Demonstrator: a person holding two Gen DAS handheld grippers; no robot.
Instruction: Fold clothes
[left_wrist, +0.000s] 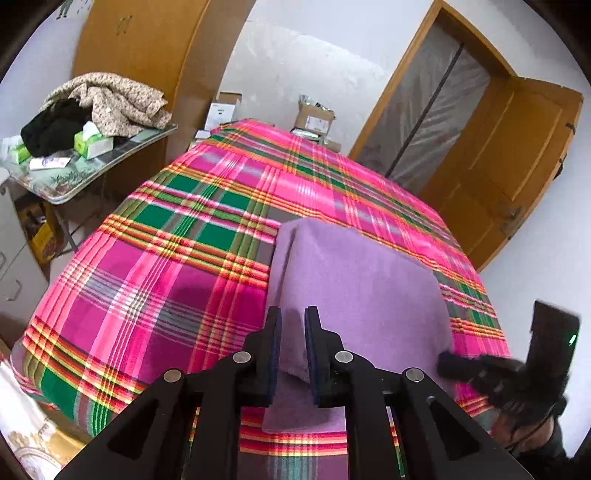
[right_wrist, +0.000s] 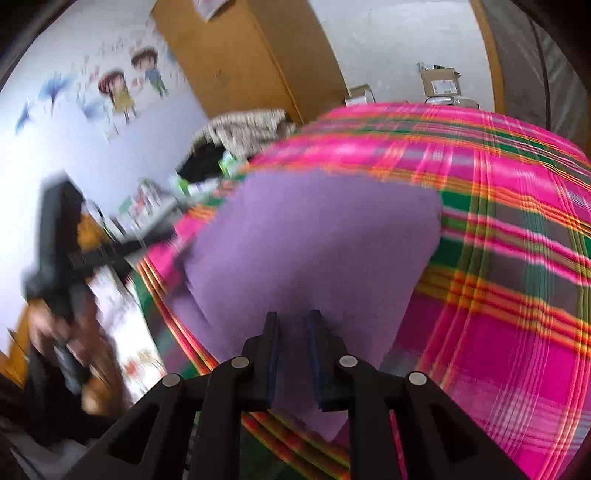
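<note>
Purple knit garment lies folded on the bed's pink-and-green plaid cover, near the front edge. Left hand-held gripper pinches a raised fold at the garment's near left edge, jaws narrow with cloth between the pads; likely lifting it to carry the fold over. Right hand-held gripper sits at the garment's near edge too, jaws narrow, purple cloth between them; blur hides whether the pads press, cannot tell. Both take the same near side, presumably to keep the edge straight. Side desk behind holds heaped clothes.
</note>
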